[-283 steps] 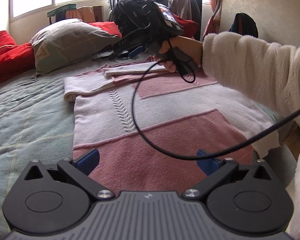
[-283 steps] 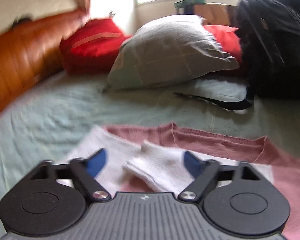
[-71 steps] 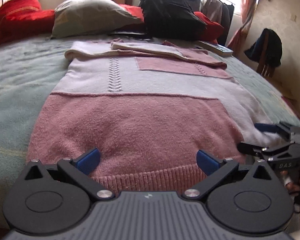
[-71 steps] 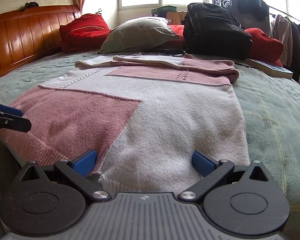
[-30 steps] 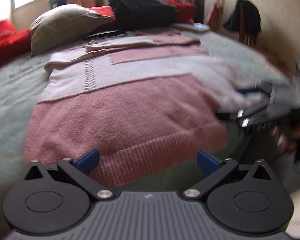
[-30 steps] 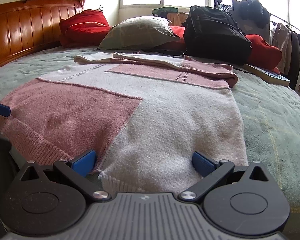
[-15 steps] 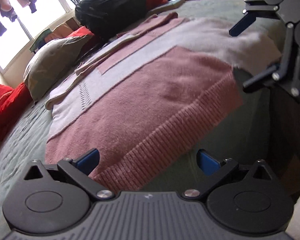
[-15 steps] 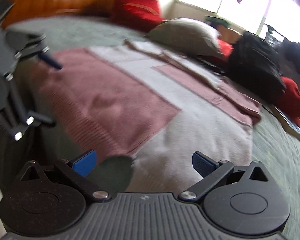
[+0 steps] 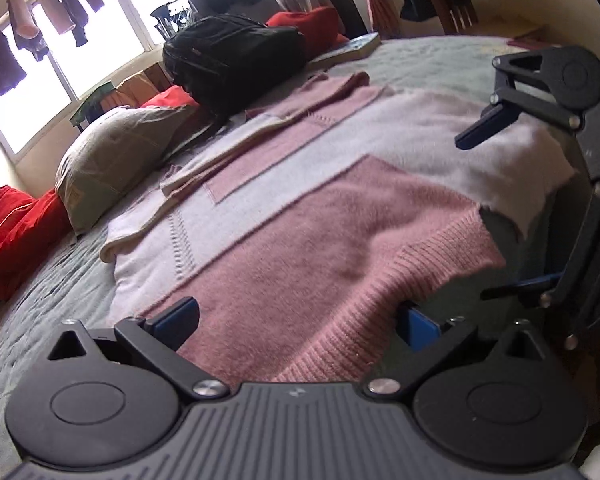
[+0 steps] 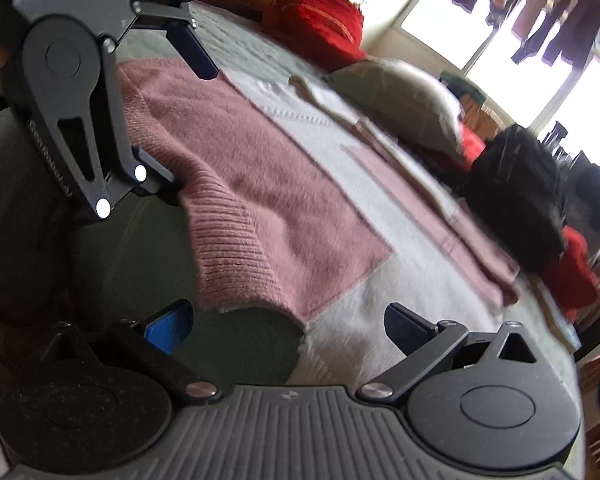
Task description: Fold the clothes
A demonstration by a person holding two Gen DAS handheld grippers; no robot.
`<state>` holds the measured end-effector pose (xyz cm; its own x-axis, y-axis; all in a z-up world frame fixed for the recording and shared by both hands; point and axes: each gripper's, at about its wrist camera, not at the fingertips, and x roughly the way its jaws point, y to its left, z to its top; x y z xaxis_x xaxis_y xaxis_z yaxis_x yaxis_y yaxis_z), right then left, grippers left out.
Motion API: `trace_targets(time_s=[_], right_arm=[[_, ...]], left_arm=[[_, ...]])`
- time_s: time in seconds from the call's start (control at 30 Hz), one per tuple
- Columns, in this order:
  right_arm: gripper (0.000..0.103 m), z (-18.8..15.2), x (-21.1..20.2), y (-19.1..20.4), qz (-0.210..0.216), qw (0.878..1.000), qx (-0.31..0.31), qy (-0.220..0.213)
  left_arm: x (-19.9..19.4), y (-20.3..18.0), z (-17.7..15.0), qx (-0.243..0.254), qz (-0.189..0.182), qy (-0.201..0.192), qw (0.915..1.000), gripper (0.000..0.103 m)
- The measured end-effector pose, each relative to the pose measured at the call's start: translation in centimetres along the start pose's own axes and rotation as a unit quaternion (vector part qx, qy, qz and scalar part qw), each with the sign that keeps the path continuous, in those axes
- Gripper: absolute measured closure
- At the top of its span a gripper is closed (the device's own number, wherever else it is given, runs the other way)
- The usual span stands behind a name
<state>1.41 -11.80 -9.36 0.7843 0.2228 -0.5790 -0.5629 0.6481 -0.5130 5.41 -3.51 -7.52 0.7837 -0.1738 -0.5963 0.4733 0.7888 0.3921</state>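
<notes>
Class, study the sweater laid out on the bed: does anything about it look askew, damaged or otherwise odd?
Yes. The sweater's bottom hem is not flat: it hangs over the bed's edge and dips in an arch between the pink and pale panels. No damage shows. Both grippers, left and right, are open at the hem.

Black backpack [image 9: 236,56] beside grey pillow [image 9: 120,152] — red cushion [image 9: 8,236], book [image 9: 352,49].

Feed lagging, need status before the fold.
Both tongs, left and right, open at hem corners. Pink-and-white knitted sweater flat, unlifted. Nothing in the way.
</notes>
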Motion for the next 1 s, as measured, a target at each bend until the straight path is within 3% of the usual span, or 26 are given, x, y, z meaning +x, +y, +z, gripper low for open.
trace_targets(time_s=[0.2,0.4,0.7,1.0], right_arm=[[0.000,1.0,0.5,1.4,-0.073,0.995,-0.058,-0.021],[0.000,1.6,0.0,0.8,-0.111,0.991,-0.053,-0.047],[0.000,1.9,0.1,0.0,-0.115,0.991,-0.027,-0.055],[0.000,1.4,1.9,0.2,-0.102,0.994,-0.023,-0.030]], left_arm=[[-0.5,0.1,0.0,0.000,-0.011,-0.004,0.9999,0.001],[-0.4,-1.0,-0.5,0.033,-0.039,-0.001,0.9987,0.001],[0.9,-1.5,-0.4,0.068,0.034,-0.009,0.9971,0.001],[1.7,-1.6,0.2,0.085,0.023,-0.011,0.9961,0.001]])
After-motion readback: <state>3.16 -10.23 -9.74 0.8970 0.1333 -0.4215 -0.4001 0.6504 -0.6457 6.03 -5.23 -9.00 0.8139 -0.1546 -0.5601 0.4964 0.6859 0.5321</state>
